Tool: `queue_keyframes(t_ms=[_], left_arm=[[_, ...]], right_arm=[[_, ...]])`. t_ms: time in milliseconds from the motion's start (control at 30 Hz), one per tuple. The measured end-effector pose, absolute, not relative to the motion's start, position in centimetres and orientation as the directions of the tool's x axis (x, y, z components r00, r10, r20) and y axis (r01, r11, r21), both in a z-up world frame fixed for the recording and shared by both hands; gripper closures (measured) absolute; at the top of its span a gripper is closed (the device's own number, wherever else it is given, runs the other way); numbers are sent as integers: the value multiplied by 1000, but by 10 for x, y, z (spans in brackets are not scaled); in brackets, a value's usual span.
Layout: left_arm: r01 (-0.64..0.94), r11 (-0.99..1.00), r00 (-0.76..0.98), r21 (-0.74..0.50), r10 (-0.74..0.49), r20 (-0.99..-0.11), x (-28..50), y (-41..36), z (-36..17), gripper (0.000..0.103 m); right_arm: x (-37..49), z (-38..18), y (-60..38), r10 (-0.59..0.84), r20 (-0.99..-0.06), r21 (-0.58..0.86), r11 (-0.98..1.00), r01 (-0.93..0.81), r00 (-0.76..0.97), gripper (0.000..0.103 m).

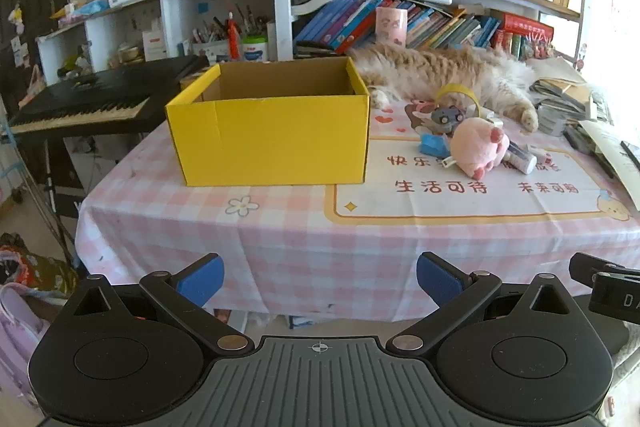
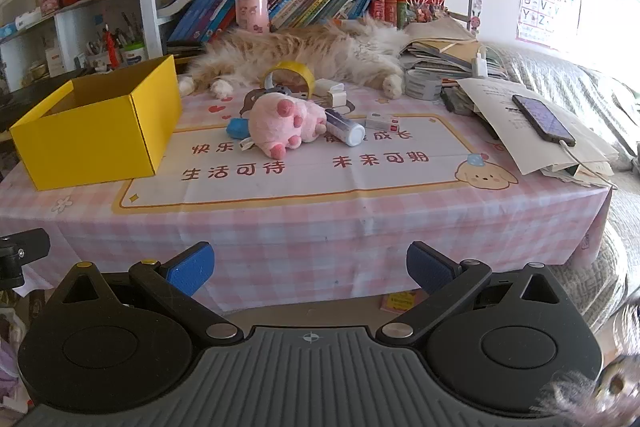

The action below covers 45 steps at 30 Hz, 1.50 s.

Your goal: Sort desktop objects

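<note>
An open yellow cardboard box [image 1: 272, 139] stands on the pink checked tablecloth; it also shows at the left of the right wrist view [image 2: 100, 135]. To its right lies a pile: a pink plush toy [image 2: 290, 123], a blue object [image 2: 238, 127], a white tube [image 2: 346, 127], a small white box [image 2: 382, 122], a yellow tape roll [image 2: 291, 73] and a white charger [image 2: 334, 93]. The plush also shows in the left wrist view [image 1: 478, 147]. My left gripper [image 1: 320, 283] and my right gripper [image 2: 310, 271] are both open and empty, held in front of the table's near edge.
A long-haired orange cat [image 2: 312, 51] lies across the back of the table behind the pile. A phone [image 2: 544, 121] on papers sits at the right. Stacked books [image 2: 436, 59] and bookshelves stand behind. A keyboard piano [image 1: 92, 99] is left of the table.
</note>
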State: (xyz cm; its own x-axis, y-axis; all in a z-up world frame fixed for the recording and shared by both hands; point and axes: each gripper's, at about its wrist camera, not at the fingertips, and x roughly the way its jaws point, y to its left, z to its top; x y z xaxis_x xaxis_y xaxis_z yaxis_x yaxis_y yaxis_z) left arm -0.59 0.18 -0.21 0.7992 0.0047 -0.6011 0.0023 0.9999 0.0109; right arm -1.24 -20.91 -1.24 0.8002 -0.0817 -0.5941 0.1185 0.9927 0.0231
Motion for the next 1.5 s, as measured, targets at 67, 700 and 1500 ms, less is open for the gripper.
queue_keyframes(t_ms=[67,700,1500], left_arm=[[1,1000,800,12,6,-600,-7,2,-2,0],[10,1000,800,29,9,-600,-11,-2,2,0],[27,999,798,32,-2,-603,-9,2,0,0]], right_arm=[[-14,-11,-208,-82,-594,23,993,118,801,0],[-17,-12,-207,-83,-586,26,992,121,806,0],[-18,-7,-204,-83,-575,21,993,116,814,0]])
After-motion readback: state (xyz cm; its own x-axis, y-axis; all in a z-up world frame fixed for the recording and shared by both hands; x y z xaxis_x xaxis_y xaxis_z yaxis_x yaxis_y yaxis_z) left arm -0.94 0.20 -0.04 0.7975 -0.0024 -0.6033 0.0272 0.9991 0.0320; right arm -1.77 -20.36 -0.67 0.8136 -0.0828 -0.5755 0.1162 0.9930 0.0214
